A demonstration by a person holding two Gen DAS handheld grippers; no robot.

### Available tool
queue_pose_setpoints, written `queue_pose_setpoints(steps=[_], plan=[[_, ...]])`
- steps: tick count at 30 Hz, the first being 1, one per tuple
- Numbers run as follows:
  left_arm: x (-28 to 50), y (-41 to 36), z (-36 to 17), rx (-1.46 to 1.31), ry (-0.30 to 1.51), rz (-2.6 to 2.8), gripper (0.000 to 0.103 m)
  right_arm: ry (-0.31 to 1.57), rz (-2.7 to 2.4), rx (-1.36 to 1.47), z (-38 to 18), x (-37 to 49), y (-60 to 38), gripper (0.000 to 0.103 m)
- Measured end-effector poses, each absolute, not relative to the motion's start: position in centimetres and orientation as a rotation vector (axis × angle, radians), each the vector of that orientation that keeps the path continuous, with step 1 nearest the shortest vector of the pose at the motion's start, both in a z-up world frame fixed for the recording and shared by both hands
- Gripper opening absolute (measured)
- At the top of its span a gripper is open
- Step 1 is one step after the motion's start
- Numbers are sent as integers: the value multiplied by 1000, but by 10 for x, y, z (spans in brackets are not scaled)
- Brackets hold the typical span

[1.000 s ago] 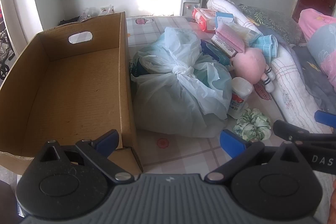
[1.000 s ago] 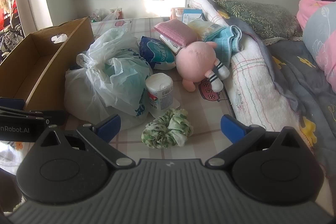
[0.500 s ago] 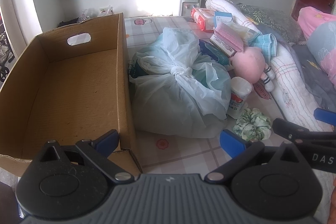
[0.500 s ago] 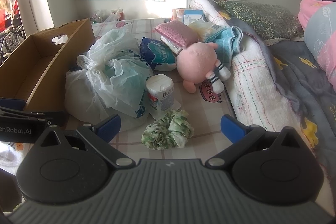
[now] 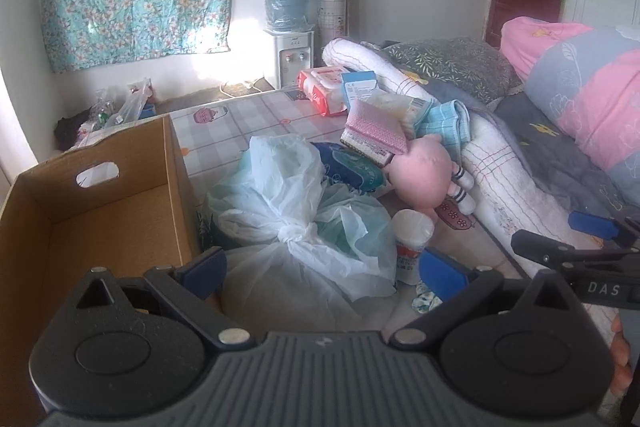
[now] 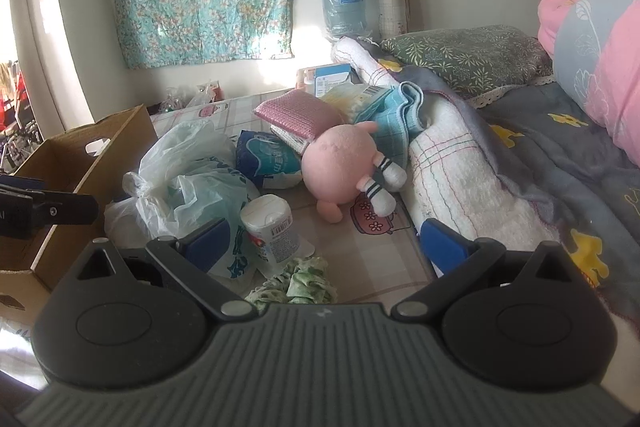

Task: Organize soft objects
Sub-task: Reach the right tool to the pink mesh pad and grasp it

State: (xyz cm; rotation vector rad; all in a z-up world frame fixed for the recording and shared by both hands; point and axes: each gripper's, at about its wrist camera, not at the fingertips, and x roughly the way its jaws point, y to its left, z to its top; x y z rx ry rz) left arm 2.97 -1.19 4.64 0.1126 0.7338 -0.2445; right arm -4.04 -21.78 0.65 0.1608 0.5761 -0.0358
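left tongs (image 5: 322, 267): spread wide, empty, over tied plastic bag (image 5: 304, 231)
right tongs (image 6: 324, 247): spread wide, empty, above green scrunchie (image 6: 298, 281), likely first pick
cardboard box (image 5: 100, 211): empty, beside bag on bed, probably the drop spot
pink plush (image 6: 340, 167): leans on rolled blanket (image 6: 448, 163)
writing: "DAS" on right tongs' arm; other labels unreadable

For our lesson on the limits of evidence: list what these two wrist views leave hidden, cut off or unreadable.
- Green scrunchie: right wrist view, near part hidden by the right gripper body; left wrist view, only a sliver shows.
- Tied plastic bag: contents blurred by translucent plastic.
- Cardboard box: left wrist view, near floor hidden by the left gripper.
- White tub: label print too small.
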Motion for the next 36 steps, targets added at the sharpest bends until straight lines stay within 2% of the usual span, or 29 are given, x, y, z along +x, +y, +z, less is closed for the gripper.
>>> queue_pose_setpoints(steps=[5, 12, 14, 16, 17, 19, 20, 21, 26, 31, 36], plan=[[75, -19, 71, 96, 697, -321, 103, 540, -29, 257, 17, -11, -249, 102], [167, -53, 85, 229, 659, -367, 103, 551, 102, 469, 33, 72, -298, 102], [196, -66, 79, 254, 695, -416, 101, 590, 146, 553, 29, 109, -309, 102], [221, -79, 69, 297, 741, -480, 94, 641, 161, 619, 20, 141, -315, 101], [231, -85, 64, 310, 760, -506, 90, 671, 169, 655, 14, 158, -319, 96], [254, -93, 49, 312, 820, -539, 74, 745, 164, 707, -4, 195, -320, 87], [266, -97, 41, 312, 851, -555, 71, 779, 159, 727, -13, 210, -321, 78], [275, -99, 34, 305, 876, -569, 67, 812, 152, 746, -21, 224, -323, 75], [317, -110, 5, 282, 993, -631, 68, 913, 122, 796, -53, 268, -329, 67], [338, -119, -17, 259, 1050, -662, 64, 962, 144, 820, -77, 296, -326, 63], [343, -125, -23, 240, 1060, -640, 60, 980, 184, 857, -92, 308, -321, 49]])
